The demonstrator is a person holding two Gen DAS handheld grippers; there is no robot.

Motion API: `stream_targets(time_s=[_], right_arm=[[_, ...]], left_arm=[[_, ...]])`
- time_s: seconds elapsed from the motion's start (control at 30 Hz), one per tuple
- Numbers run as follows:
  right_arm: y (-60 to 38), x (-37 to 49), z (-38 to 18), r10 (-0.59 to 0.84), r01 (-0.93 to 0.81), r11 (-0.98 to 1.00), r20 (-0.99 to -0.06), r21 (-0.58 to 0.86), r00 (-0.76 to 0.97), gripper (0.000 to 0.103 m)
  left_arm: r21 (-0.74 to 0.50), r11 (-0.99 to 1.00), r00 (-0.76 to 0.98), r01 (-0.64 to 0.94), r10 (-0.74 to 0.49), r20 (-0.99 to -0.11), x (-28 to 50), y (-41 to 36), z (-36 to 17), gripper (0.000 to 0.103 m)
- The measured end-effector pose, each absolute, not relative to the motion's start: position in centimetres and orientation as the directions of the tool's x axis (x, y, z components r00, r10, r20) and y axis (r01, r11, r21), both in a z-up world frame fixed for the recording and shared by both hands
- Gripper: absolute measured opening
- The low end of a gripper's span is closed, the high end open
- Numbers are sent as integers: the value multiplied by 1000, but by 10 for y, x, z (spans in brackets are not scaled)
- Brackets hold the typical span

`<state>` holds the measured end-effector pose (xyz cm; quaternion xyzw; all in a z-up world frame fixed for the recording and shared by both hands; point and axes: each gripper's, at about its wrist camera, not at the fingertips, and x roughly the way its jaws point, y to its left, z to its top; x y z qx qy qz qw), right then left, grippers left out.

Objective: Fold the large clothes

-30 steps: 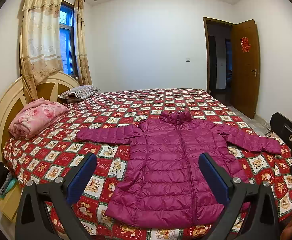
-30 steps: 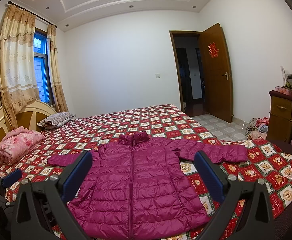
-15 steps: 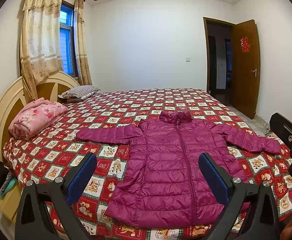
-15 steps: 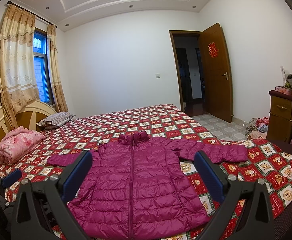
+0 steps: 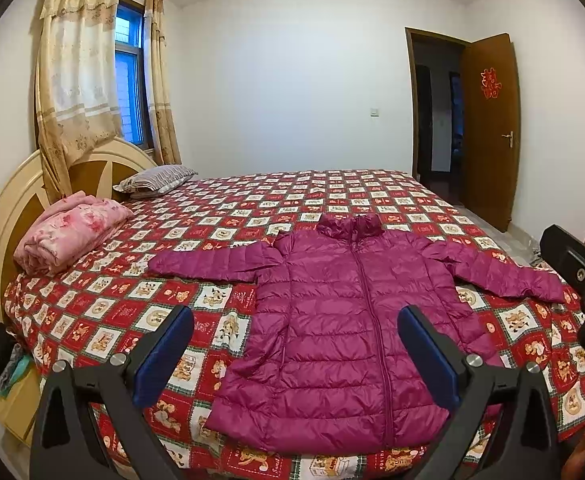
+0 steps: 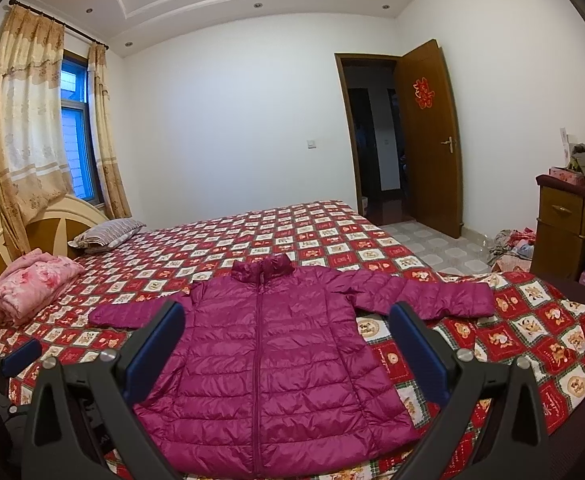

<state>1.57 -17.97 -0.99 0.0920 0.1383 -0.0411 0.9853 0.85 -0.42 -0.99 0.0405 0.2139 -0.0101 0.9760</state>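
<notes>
- The magenta puffer jacket [image 5: 356, 320] lies flat and zipped on the bed [image 5: 252, 200], sleeves spread, collar away from the cameras.
- Left tongs [image 5: 296, 356] hang spread above the jacket's hem, gripping nothing.
- Right tongs [image 6: 288, 354] likewise hang spread, empty.

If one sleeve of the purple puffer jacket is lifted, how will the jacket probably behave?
The purple puffer jacket is quilted and puffy, so it is probably light and floppy; the lifted sleeve would likely droop. Its shiny shell may slide easily on the bedspread and could slip from a shallow pinch.
</notes>
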Motion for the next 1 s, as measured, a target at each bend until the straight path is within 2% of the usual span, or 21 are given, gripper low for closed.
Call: stream_targets(time_s=[0.47,0.7,0.73,1.0], right_arm=[[-186,33,-26,-103,159,977,-336,145,936,103],[-209,60,-48,-152,231,963,-422,142,894,103],[-213,64,-51,-157,242,960,-437,145,886,103],[-247,102,-71,-201,327,934,-545,144,814,103]], left_arm=[[56,995,896,88,-55,-441,26,-9,-23,102],[5,991,861,136,-116,-494,58,-11,-39,102],[23,990,871,140,-112,-479,63,-11,-41,102],[-2,985,833,170,-144,-535,99,-3,-61,102]])
